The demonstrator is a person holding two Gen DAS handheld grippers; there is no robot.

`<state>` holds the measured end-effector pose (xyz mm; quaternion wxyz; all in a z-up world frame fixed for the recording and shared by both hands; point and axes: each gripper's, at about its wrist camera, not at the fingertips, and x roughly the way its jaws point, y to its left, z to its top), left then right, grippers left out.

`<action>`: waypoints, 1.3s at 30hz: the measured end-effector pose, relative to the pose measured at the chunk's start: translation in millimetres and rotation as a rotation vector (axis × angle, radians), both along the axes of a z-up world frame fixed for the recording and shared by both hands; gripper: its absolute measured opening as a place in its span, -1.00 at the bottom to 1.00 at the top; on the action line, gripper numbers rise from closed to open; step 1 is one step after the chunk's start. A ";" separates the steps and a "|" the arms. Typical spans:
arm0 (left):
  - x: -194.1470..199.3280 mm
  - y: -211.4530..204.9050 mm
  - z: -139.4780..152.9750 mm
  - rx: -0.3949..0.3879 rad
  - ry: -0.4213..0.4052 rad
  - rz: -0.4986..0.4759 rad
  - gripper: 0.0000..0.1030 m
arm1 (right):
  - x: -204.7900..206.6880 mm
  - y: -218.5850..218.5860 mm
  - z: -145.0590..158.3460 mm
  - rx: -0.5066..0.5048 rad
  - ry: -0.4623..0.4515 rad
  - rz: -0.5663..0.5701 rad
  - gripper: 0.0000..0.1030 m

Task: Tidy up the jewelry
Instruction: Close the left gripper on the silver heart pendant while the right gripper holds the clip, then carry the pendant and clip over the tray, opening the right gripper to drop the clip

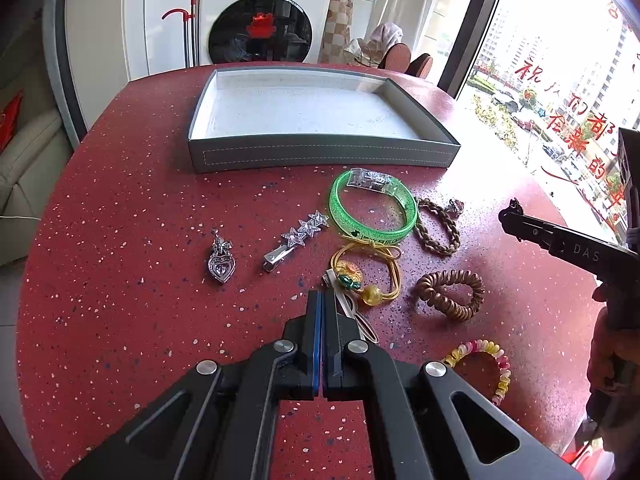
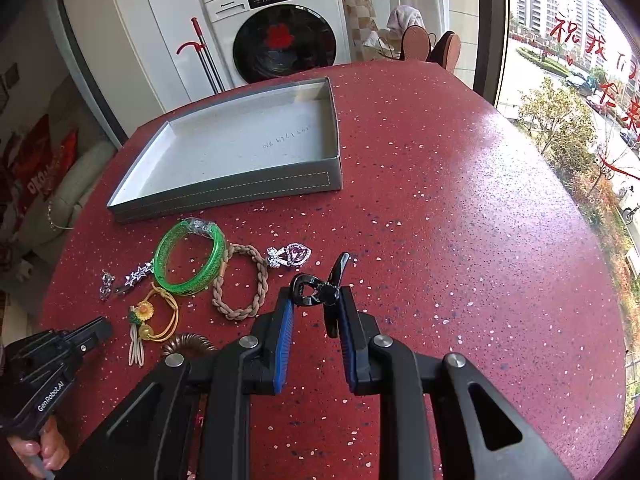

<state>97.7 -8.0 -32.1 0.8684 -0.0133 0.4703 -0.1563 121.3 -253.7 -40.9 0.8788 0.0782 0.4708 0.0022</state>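
Observation:
My right gripper (image 2: 316, 294) is shut on a black claw hair clip (image 2: 306, 290), held just above the red speckled table (image 2: 440, 220). In the left wrist view my left gripper (image 1: 322, 294) is shut, its tips down at the table beside a yellow hair tie with a flower (image 1: 352, 276). The tie's white end lies right at the tips; I cannot tell if it is pinched. An open grey tray (image 1: 320, 156) with nothing in it sits at the far side. In front of it lie a green bangle (image 1: 408, 216), a star hair clip (image 1: 304, 228) and a silver heart pendant (image 1: 220, 264).
A braided brown tie (image 1: 436, 236), a brown coil tie (image 1: 452, 292), a pastel coil bracelet (image 1: 500, 364) and a pink heart brooch (image 2: 292, 256) also lie on the table. A washing machine (image 1: 260, 20) stands behind it. A window (image 1: 560, 60) is on the right.

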 end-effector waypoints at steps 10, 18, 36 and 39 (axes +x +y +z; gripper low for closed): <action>6.6 25.1 -10.7 0.017 0.022 0.152 -0.66 | -12.0 0.1 -0.8 0.060 -0.009 0.013 -0.53; 27.4 34.6 -18.9 0.188 -0.029 0.107 1.00 | -15.0 5.7 2.6 0.074 -0.019 0.026 -0.53; 109.6 7.9 -58.6 0.133 -0.002 0.027 -0.32 | -16.2 7.1 17.9 0.078 -0.053 0.032 -0.53; 115.8 9.8 -49.9 0.084 0.005 0.045 -0.32 | -5.9 7.4 24.5 0.088 -0.064 0.047 -0.53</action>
